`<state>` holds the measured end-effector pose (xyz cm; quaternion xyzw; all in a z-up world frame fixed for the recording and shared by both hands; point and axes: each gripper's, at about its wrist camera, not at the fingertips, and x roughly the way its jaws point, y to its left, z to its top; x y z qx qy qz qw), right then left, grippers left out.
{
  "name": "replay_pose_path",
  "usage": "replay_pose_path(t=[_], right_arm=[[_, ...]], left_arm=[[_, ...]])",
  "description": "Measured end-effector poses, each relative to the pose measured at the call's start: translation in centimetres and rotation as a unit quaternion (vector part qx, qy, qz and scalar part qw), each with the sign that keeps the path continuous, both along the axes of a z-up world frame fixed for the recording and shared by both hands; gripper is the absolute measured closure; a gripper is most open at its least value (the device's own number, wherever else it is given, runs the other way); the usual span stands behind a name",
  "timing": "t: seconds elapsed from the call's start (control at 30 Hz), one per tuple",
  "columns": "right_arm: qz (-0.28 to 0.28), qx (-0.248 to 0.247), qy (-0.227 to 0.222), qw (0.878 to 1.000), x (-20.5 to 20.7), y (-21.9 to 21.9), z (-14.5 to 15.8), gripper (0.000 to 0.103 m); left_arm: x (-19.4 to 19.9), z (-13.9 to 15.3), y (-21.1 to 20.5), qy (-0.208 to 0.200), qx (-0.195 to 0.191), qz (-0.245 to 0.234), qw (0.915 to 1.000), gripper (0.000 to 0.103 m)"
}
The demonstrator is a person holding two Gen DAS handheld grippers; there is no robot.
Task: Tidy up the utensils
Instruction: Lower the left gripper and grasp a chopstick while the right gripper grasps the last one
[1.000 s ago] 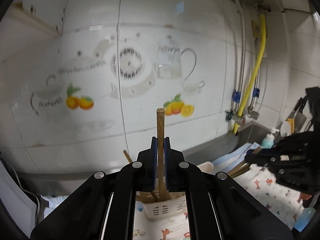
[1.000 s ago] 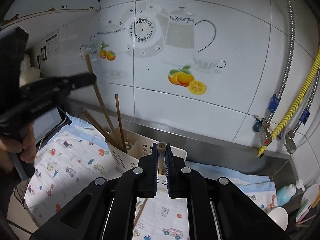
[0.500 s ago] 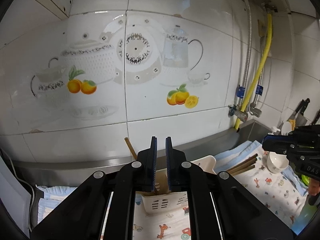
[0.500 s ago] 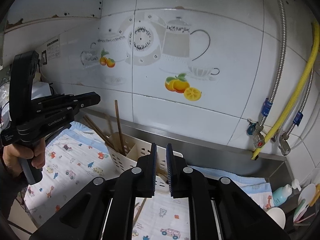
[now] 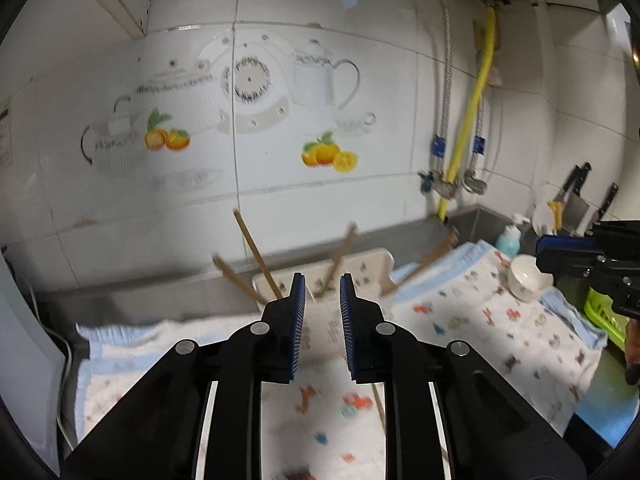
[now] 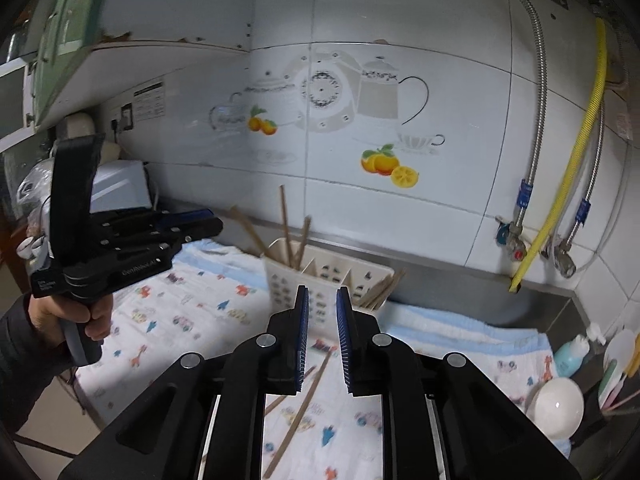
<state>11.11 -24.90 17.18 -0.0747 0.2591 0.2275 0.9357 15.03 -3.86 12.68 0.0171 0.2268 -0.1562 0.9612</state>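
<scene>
Overhead, the left hand-held gripper (image 5: 322, 280) and right hand-held gripper (image 6: 322, 292) both hung released, grasping nothing. Chopsticks (image 6: 285, 227) stood tilted inside the white caddy (image 6: 320, 280); two more (image 6: 306, 400) lay on the patterned cloth (image 6: 192, 312).

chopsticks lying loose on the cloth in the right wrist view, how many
2 visible: one long chopstick slanting across the cloth under the right claw, and a shorter one just left of it. Others may be hidden beneath the claw.

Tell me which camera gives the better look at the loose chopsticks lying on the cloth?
The right wrist view: loose chopsticks lie in plain sight below the open right gripper. The left wrist view shows one sliver behind the open left gripper.
</scene>
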Motion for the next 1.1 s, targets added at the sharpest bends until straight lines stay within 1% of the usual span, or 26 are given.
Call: replay_pose_path(t=[0.13,0.33,0.53,0.6,0.7,0.83,0.9,1.0,1.1], right_arm=[[0.0,-0.001,-0.001,1.0,-2.7,0.2,-1.8,0.088],[-0.007,-0.01,0.012,1.0,-5.9,0.6,-6.2,0.088],[-0.012,-0.01,0.048,0.999,-7.5,0.7,-11.5,0.088],[-0.013,-0.003,0.062,0.998,-7.7,0.8,-13.1,0.088],[-0.021,-0.007,0.075,0.997,-7.9,1.2,-15.6,0.088],[-0.023,-0.016,0.103,0.994,-7.5,2.1,-18.9,0.088],[-0.024,-0.011,0.116,0.993,-7.1,2.3,-19.9,0.088],[-0.033,-0.014,0.129,0.991,-6.3,2.5,-21.4,0.088],[-0.036,-0.013,0.144,0.989,-5.6,2.7,-22.5,0.088]], left_arm=[[-2.1,-2.4,0.0,0.02,-0.004,-0.007,0.9998,0.083],[-4.4,-6.9,0.1,0.064,-0.011,-0.012,0.9978,0.082],[-6.0,-11.0,0.5,0.105,-0.027,-0.011,0.9941,0.082],[-6.5,-12.3,0.6,0.117,-0.031,-0.012,0.9926,0.081],[-7.1,-13.8,0.6,0.13,-0.037,-0.011,0.9907,0.077],[-7.6,-15.3,0.6,0.146,-0.041,-0.013,0.9883,0.076],[-7.8,-15.8,0.7,0.15,-0.044,-0.012,0.9876,0.076],[-8.1,-16.6,0.9,0.158,-0.048,-0.011,0.9862,0.073],[-8.2,-17.2,0.9,0.165,-0.048,-0.013,0.9851,0.073]])
